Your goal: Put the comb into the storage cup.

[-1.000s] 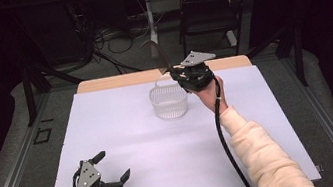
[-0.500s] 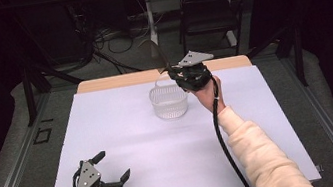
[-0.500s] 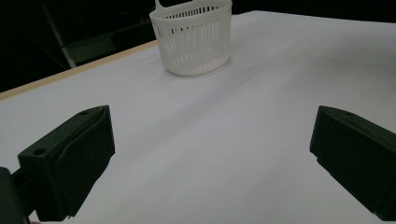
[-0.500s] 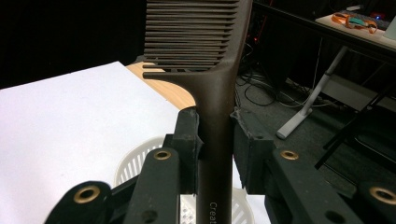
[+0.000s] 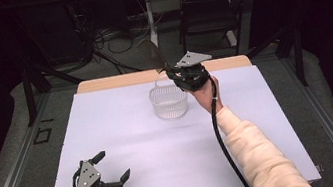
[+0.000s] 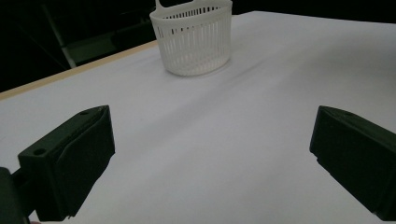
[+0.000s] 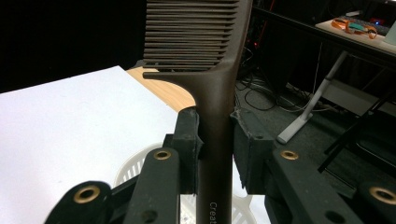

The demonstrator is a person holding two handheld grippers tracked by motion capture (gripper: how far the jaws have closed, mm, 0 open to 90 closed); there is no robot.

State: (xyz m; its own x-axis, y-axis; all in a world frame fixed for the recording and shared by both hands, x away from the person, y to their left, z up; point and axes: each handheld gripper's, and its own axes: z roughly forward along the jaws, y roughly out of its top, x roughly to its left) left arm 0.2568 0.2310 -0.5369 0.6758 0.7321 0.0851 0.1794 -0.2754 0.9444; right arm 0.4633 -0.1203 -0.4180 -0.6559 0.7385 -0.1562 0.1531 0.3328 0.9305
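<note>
Nothing moving since the earlier frame.
Right tool point(image 5: 175, 73) clenching brown comb point(image 7: 212, 70) upright above white basket point(image 5: 169, 101), apparently for dropping in; left tool point(image 5: 113, 167) resting released on surface point(image 5: 127, 145).

1 comb point(image 7: 215, 93), 1 white basket point(image 5: 169, 101), 2 claws, 1 table point(image 5: 125, 130).

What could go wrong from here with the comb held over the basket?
1. The right gripper is shut on the comb by its thin handle only, teeth end up; it could pivot or slip in the jaws.
2. The basket is small and looks light, and the left gripper rests open far from it; a comb striking the rim could tip or push it.
3. Released now, the long comb might land across the rim rather than inside.
</note>
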